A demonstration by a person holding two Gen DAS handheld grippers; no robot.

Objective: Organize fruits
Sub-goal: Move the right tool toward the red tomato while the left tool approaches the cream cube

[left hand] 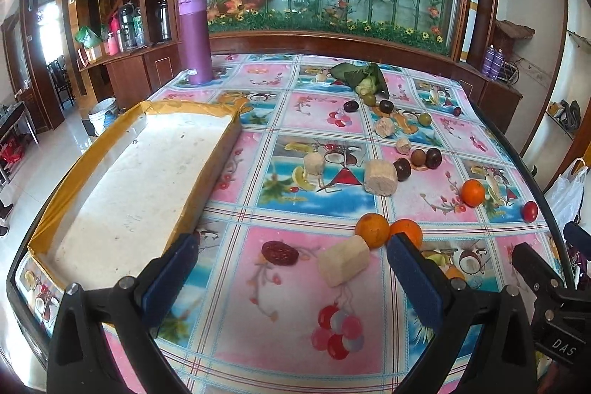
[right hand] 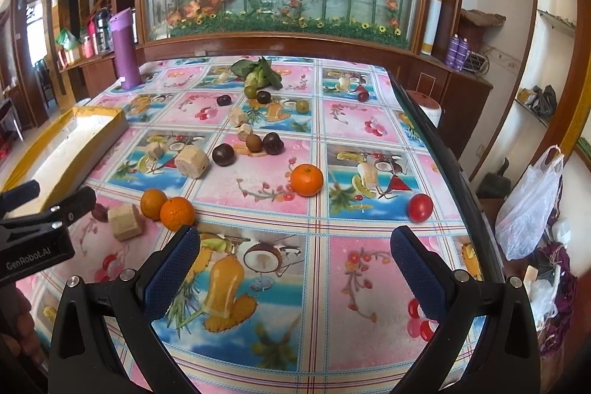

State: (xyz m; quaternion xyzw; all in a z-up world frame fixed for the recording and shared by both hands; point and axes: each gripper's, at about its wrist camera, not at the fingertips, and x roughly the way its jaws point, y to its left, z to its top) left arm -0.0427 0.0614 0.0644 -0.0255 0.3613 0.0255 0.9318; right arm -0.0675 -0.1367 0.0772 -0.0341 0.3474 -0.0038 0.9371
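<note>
The left gripper (left hand: pixel 291 268) is hanging low over the table with its jaws spread wide and nothing between them; its blue pads (left hand: pixel 173 279) are framing the bottom centre of the left wrist view. Just ahead of it, a pale cut chunk (left hand: pixel 343 260) is lying beside a dark red fruit (left hand: pixel 279 252), and two oranges (left hand: pixel 373 230) are sitting touching each other just beyond, right of centre. Filling the left of that frame, a shallow yellow-sided tray (left hand: pixel 218 157) is showing a bare white floor.

The right gripper (right hand: pixel 295 268) is likewise standing released, jaws wide apart and holding nothing, over a printed panel of the fruit-patterned tablecloth (right hand: pixel 354 268). Outward from it, a red tomato (right hand: pixel 420 207) is resting at right of centre near the table's right edge, and a single orange (right hand: pixel 306 180) is sitting at mid-frame, apart from the others. Farther up, dark plums (right hand: pixel 224 154) and more pale chunks (right hand: pixel 192 161) are lying scattered, with a leafy green bunch (right hand: pixel 258 71) near the far edge. A purple flask (right hand: pixel 125 48) is standing upright at upper left.
</note>
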